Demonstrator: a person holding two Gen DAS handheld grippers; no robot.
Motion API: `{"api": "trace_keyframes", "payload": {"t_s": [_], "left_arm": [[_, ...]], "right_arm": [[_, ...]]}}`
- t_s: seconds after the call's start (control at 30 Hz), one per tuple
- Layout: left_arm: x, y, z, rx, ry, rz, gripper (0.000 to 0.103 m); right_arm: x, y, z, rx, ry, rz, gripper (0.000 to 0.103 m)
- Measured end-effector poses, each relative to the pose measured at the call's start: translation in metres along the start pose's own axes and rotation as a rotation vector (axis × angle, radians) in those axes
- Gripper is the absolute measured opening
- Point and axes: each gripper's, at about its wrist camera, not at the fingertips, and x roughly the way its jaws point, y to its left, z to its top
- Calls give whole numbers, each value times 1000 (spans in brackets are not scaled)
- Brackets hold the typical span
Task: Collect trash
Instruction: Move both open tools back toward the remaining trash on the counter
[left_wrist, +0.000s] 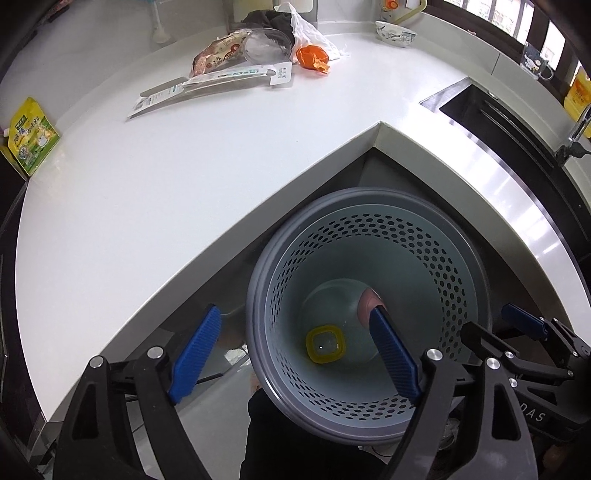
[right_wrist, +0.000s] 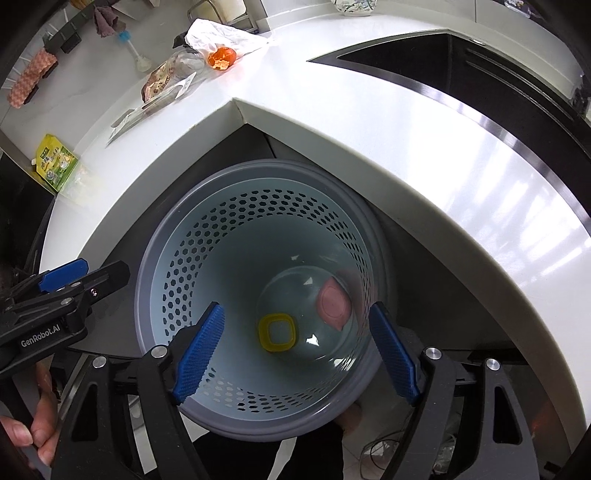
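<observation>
I have both grippers hanging over the grey perforated bin, which stands upright in the inner corner of the white counter, mouth up, its long axis running straight down away from me. My left gripper has its blue pads spread wide with nothing between them; the log's last readings barely differ, so the jaws have about finished opening. One pad sits outside the bin's rim, the other over its mouth. My right gripper is spread just as wide and empty, both pads over the bin's opening.

At the bottom of the bin, well below both tools, lie a yellow square-rimmed piece and a pink rounded piece, near each other. I cannot tell whether they touch.

Far across the counter, well apart from both grippers, the remaining trash sits in a cluster: an orange peel, a brown snack wrapper, a clear plastic cup on its side, and a long flat package lying crosswise
</observation>
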Motion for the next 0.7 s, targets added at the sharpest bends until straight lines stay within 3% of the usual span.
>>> {"api": "trace_keyframes", "payload": {"t_s": [0.7], "left_arm": [[-71,20,42,-11,-137,2,88]], "right_arm": [[-45,26,30,-27,-81,28,77]]}}
